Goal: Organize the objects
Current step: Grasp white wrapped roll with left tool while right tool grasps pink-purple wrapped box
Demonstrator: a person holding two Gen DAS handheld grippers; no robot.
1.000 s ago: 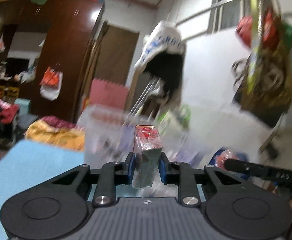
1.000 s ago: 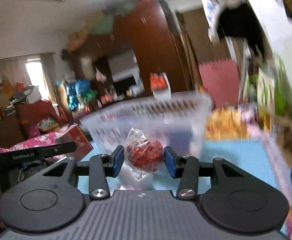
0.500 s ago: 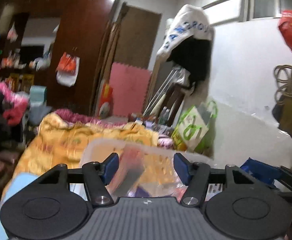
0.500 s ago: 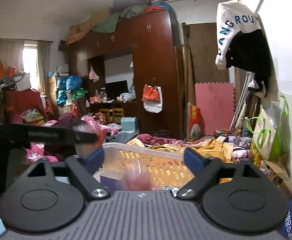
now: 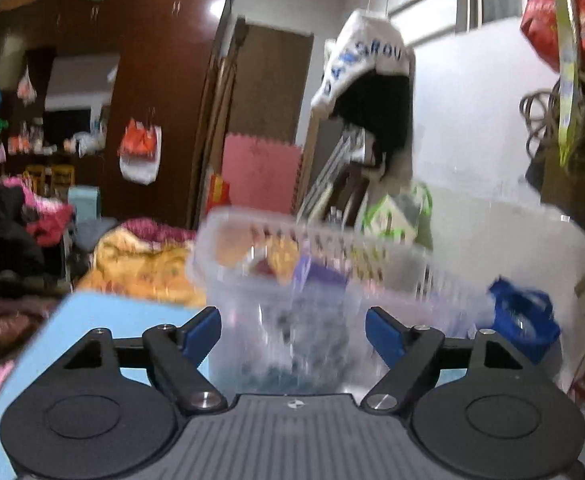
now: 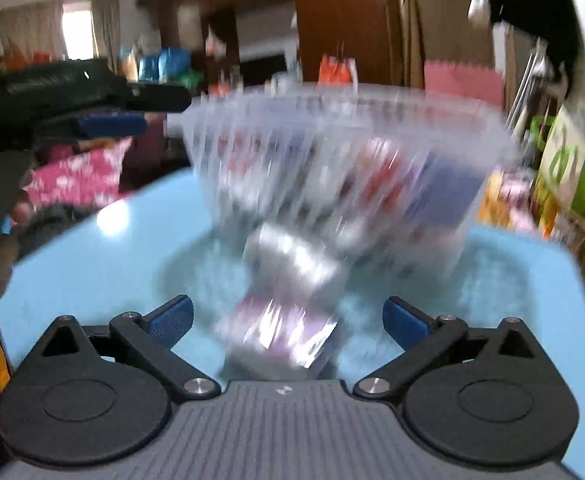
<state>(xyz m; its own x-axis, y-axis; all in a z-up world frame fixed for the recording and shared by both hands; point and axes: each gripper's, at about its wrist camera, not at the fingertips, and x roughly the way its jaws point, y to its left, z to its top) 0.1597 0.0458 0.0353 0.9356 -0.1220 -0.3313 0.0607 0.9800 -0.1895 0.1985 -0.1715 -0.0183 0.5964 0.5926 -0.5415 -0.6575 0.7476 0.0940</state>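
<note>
A clear plastic basket (image 5: pixel 312 268) stands on the light blue table (image 5: pixel 104 320), blurred by motion, with several packets inside. My left gripper (image 5: pixel 294 334) is open and empty, just in front of the basket's near wall. In the right wrist view the basket (image 6: pixel 344 152) shows red and purple packets through its wall. My right gripper (image 6: pixel 288 320) is open and empty, low over the table (image 6: pixel 104 256), with a shiny silver and purple packet (image 6: pixel 284 308) lying between its fingers in front of the basket. The left gripper also shows in the right wrist view (image 6: pixel 104 120), at upper left.
A dark wardrobe (image 5: pixel 160 92) and a pink foam mat (image 5: pixel 260 172) stand behind the table. Clothes and bedding (image 5: pixel 140 260) pile up at left. A blue bag (image 5: pixel 524 324) sits right of the basket. A white wall (image 5: pixel 484 160) with hanging items is at right.
Both grippers held snack packets a second ago, then opened over the basket and dropped them in. Both have since come down and back toward the table in front of the basket.
</note>
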